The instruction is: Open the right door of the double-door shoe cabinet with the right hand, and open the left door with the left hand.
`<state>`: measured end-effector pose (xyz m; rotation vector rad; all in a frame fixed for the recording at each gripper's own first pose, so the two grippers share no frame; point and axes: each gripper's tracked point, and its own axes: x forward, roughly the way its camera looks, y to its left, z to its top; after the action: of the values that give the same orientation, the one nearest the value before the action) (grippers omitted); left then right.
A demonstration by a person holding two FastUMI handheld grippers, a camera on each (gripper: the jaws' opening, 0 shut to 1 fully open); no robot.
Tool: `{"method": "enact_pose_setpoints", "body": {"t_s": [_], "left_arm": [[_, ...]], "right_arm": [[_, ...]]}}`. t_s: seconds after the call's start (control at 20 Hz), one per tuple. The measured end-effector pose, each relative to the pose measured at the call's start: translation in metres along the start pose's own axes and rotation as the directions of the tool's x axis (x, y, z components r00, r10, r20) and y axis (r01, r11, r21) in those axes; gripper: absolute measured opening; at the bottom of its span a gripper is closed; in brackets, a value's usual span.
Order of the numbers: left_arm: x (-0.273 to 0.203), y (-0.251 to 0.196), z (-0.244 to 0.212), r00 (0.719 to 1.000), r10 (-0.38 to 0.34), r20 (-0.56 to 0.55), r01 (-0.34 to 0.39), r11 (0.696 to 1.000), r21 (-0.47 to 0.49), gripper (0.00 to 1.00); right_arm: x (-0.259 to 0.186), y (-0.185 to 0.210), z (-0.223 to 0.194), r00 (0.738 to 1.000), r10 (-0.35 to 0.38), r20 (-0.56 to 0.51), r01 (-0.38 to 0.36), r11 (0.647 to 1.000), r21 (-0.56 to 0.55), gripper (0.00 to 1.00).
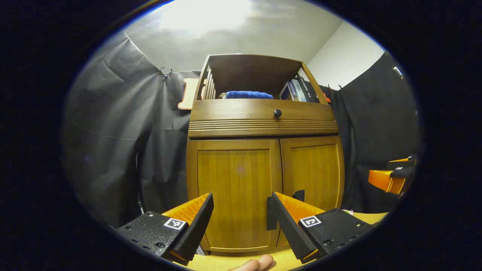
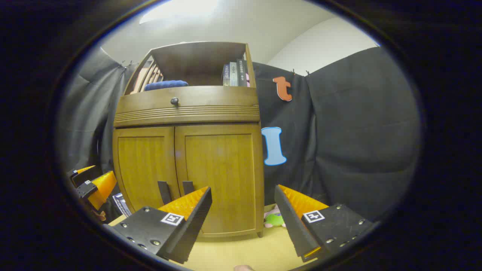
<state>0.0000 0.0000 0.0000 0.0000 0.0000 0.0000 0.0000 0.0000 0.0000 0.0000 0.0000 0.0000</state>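
Left gripper view: cabinet [image 1: 263, 150] stands centre, against the black cloth wall [image 1: 124, 143]. Both lower doors closed: left door [image 1: 235, 192] fills the middle, right door [image 1: 314, 171] beside it. Dark handles sit low at the seam where the doors meet; the left door's handle is partly hidden behind the left gripper's right finger, the right door's handle [image 1: 299, 195] shows just above it. Left gripper [image 1: 240, 216] w/ jaws released, wide gap, nothing between them; aimed at the left door, apart from it. Above the doors: a drawer w/ round dark knob [image 1: 277, 113]; above that an open shelf w/ blue cloth [image 1: 248, 95] and books [image 1: 297, 90] at its right end. Right gripper [image 1: 393, 177] shows at the right edge, off to the cabinet's side. A fingertip [image 1: 260, 264] peeks in at bottom centre.

Right gripper view: same cabinet [image 2: 188, 158], seen from its right, standing on a yellowish floor [image 2: 241, 250]. Doors shut; two handles [image 2: 164, 192] side by side low at the seam. Right gripper [image 2: 243, 218] w/ jaws released, empty; points at the cabinet's right front corner, not touching. Left gripper [image 2: 92, 184] appears at the left edge, near the left door's outer side; jaw state there cannot be told. A small pink and green toy [image 2: 274, 218] lies on the floor just beside the cabinet's right foot.
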Motion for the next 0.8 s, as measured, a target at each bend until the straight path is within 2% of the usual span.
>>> {"method": "enact_pose_setpoints", "body": {"t_s": [0.1,0.15,0.3,0.4,0.5,0.8], "left_arm": [[0.003,0.003,0.000,1.000,0.002,-0.002,-0.002,1.000,-0.005,0.94],[0.004,0.006,0.001,1.000,0.011,-0.002,-0.011,1.000,-0.017,0.97],[0.005,0.014,0.003,1.000,0.020,-0.006,-0.020,0.998,-0.061,0.97],[0.004,0.013,0.004,1.000,0.013,-0.005,-0.013,0.997,-0.077,0.94],[0.001,0.012,0.005,1.000,-0.001,-0.007,0.000,0.997,-0.076,0.86],[0.002,0.017,0.005,1.000,0.018,0.003,-0.018,0.999,-0.047,0.86]], "right_arm": [[0.000,-0.001,0.002,1.000,-0.004,0.003,0.004,1.000,0.001,0.99],[0.000,-0.002,0.003,1.000,-0.006,0.004,0.006,1.000,0.001,0.99],[0.001,-0.001,0.004,1.000,-0.004,0.007,0.004,1.000,-0.003,0.99],[0.002,0.000,0.003,1.000,-0.005,0.007,0.005,1.000,-0.021,1.00],[0.003,0.001,0.002,1.000,-0.001,0.004,0.001,1.000,-0.030,1.00],[0.008,0.005,0.000,1.000,-0.005,0.011,0.005,0.999,-0.036,0.99]]}}
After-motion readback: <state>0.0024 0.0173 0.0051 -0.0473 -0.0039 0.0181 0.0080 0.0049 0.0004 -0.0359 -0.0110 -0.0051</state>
